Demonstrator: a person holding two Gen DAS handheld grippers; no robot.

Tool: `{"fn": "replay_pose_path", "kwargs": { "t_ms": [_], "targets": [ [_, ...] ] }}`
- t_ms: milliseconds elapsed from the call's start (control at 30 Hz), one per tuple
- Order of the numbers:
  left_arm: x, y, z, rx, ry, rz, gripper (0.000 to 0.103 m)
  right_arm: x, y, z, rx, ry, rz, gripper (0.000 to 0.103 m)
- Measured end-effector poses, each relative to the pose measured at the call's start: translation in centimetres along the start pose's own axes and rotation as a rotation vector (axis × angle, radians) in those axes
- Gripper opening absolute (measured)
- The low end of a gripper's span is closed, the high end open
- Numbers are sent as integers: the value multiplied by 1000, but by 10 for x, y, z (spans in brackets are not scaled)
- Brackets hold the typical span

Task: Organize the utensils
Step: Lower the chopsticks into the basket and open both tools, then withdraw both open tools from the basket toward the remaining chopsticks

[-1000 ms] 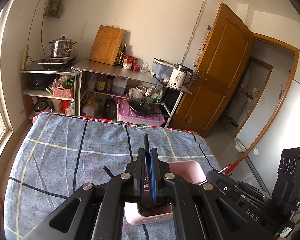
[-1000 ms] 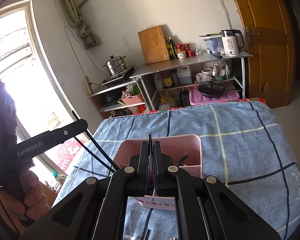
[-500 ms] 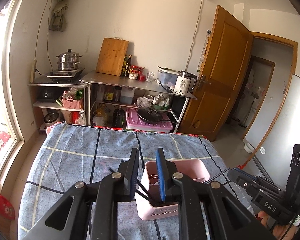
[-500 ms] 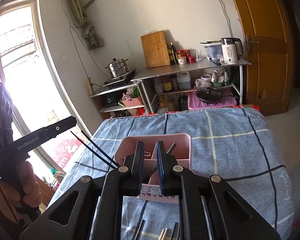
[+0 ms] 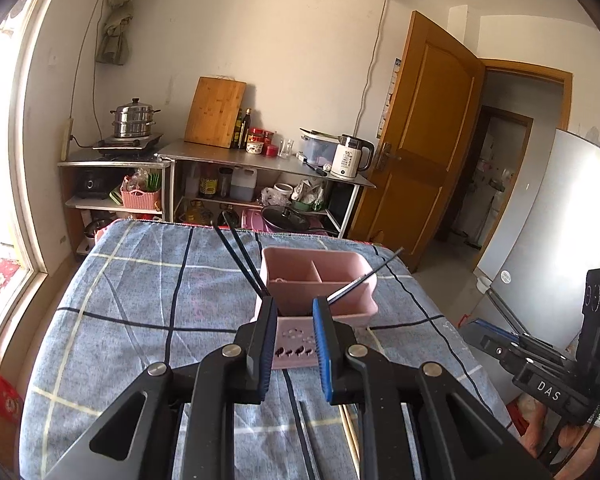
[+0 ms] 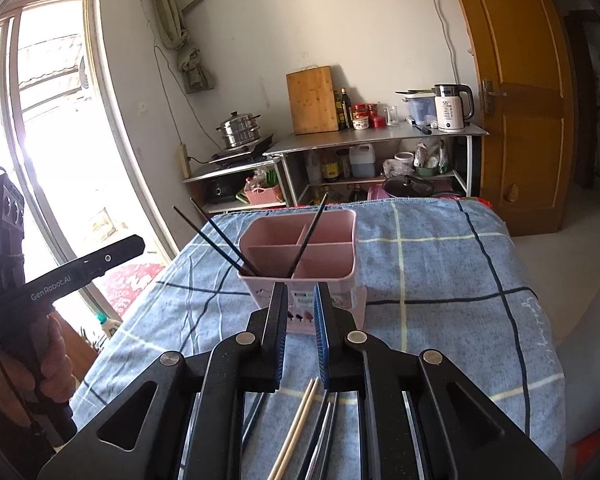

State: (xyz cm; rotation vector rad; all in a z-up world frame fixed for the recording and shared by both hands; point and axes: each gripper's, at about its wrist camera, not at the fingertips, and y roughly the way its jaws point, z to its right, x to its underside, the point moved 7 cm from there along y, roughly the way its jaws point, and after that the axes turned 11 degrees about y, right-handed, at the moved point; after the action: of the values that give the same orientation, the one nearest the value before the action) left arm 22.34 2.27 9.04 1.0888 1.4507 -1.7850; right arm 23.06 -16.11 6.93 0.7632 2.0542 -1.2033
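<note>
Left gripper had its jaws spread with nothing between the pads — just the front wall of the pink utensil caddy visible through the gap. Right gripper was the same: jaws apart, empty, aimed at the caddy's near face. Both sat short of the caddy, not touching it. The caddy stood upright on a blue plaid tablecloth and was split into compartments — one long front bay and two smaller ones behind. Two black chopsticks leaned out of the front bay's left corner, a third black chopstick leaned the other way from the same bay near the divider. On the cloth under the right gripper lay a pair of light wooden chopsticks beside some dark and metal utensils, partly hidden by the gripper frame. A person's hand held the left gripper's handle at the left edge of the right wrist view. Behind the table: a steel shelf rack with a wooden cutting board, a white electric kettle and a steel steamer pot.
</note>
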Motion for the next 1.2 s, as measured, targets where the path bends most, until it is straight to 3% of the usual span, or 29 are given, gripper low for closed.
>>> {"fn": "replay_pose_path", "kwargs": {
  "t_ms": [233,367,667,1200],
  "targets": [
    [42,-26,27,6,34,-11,18,34,-26,5,4,-22,-5,14],
    [60,-38,36,1,44,-14,18,54,-36,7,12,-23,-12,25],
    [99,-53,48,9,42,-44,18,84,-54,14,41,-25,-24,25],
    [131,-28,49,29,34,-133,18,107,-33,24,65,-22,-92,25]
  ]
}}
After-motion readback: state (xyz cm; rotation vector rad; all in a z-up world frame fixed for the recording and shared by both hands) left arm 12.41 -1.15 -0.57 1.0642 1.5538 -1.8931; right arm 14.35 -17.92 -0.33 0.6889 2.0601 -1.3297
